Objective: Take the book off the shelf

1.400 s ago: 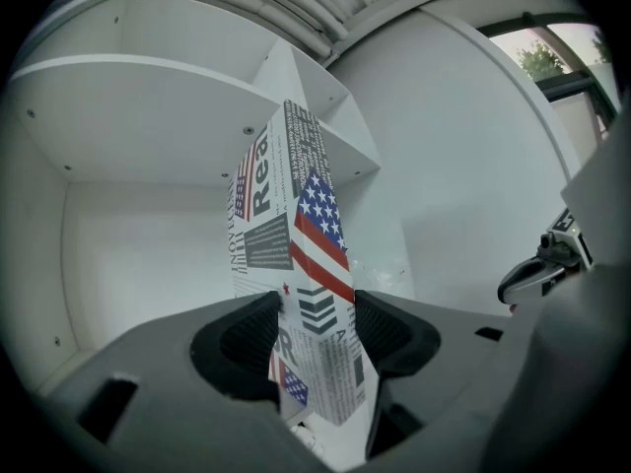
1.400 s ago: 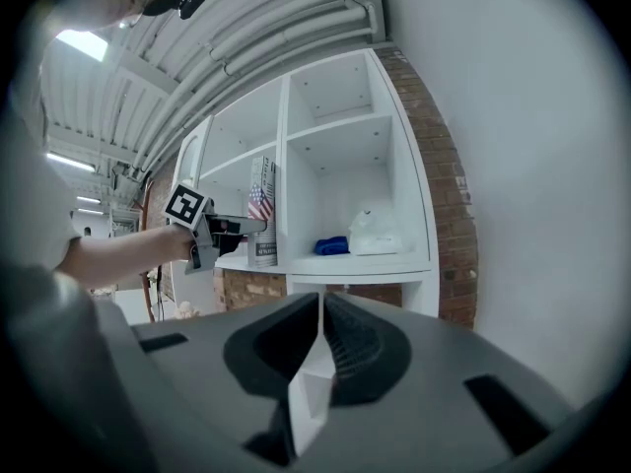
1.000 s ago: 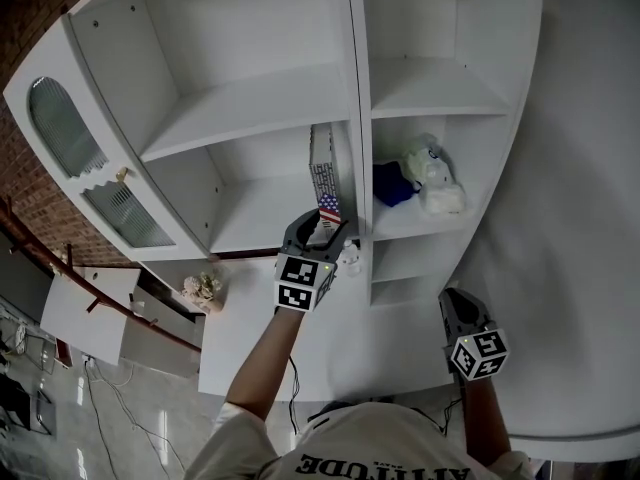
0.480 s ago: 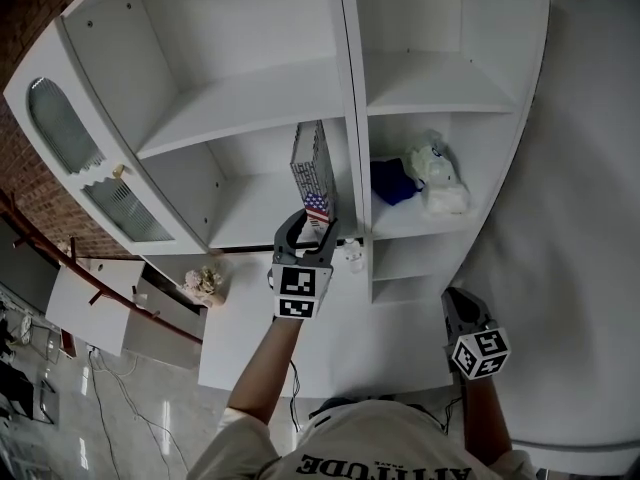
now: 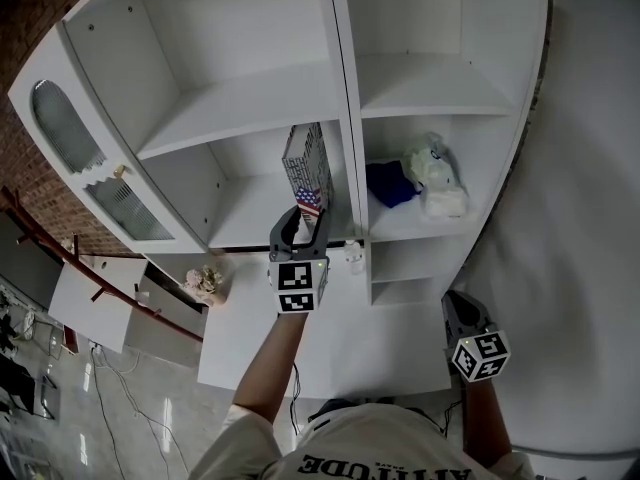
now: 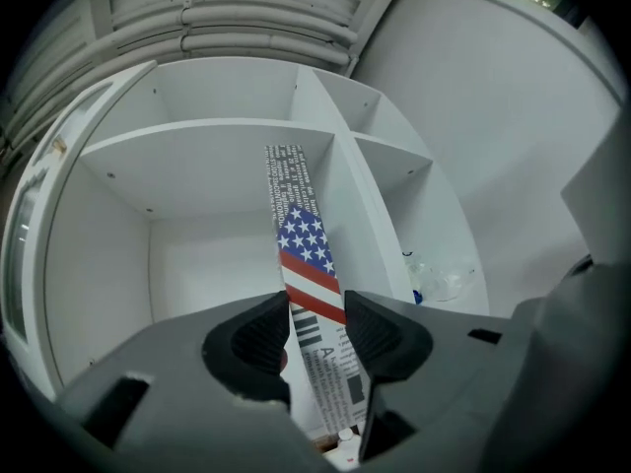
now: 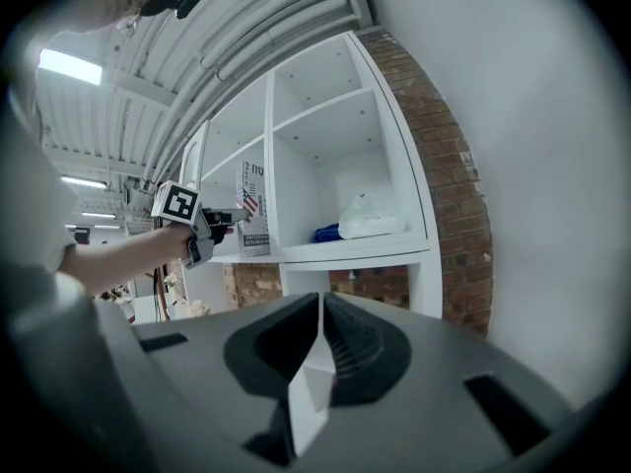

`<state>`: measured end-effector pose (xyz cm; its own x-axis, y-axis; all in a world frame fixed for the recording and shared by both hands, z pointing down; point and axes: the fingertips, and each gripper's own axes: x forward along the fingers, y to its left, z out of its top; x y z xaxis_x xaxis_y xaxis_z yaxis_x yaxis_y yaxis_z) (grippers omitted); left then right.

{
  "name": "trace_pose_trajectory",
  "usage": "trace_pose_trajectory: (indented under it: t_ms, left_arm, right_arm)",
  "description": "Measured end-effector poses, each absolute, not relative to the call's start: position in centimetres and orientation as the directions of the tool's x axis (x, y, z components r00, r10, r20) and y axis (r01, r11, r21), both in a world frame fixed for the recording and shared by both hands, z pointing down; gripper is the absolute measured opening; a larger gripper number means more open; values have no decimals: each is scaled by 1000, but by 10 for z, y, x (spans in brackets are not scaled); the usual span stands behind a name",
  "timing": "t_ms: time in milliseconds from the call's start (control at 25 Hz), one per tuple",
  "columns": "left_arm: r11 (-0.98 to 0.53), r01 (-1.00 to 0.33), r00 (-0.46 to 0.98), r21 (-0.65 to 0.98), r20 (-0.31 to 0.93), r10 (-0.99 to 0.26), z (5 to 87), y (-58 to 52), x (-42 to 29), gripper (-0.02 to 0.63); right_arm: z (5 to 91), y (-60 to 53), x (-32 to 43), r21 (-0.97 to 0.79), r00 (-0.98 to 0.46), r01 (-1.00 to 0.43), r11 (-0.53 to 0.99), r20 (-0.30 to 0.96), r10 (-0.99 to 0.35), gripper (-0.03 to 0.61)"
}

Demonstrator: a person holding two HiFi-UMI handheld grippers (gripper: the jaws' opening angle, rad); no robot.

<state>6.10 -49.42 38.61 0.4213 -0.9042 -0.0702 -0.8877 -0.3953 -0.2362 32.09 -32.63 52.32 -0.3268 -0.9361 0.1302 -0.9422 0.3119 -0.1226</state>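
Note:
A thin book (image 5: 305, 163) with a stars-and-stripes spine stands tilted in the white shelf unit's (image 5: 250, 98) left middle compartment, its top leaning left off the divider. My left gripper (image 5: 300, 216) is at the book's lower end. In the left gripper view the book (image 6: 301, 254) fills the gap between the pads of that gripper (image 6: 315, 323), whose jaws are closing onto the spine. My right gripper (image 5: 460, 303) hangs low on the right, away from the shelf, shut with nothing in it (image 7: 321, 338). From there I see the book (image 7: 251, 215) and the left gripper (image 7: 212, 220).
A blue item (image 5: 390, 183) and a white plastic bag (image 5: 435, 173) lie in the right middle compartment. A small white bottle (image 5: 350, 258) stands on the ledge under the book. An open glazed cabinet door (image 5: 70, 138) juts out left; flowers (image 5: 203, 286) sit below it.
The book has tipped from upright against the divider to leaning left. The left gripper has shifted a little left and up along it. The right gripper has stayed put.

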Motion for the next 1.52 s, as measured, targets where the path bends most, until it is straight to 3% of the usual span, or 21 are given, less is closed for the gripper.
trace_pose_trajectory:
  t_ms: [680,1520]
  left_arm:
    - [-354,-924,381,-141,-291,-878,360,-466,25,162]
    - [-359,-921,389,-150,-404,-828,328,-428,-30,160]
  right_arm:
    - [535,-323,323,-137,-348,-934,330,148,-926,35]
    - [519,-318,260,-104,-369,-929,356,141,-919,35]
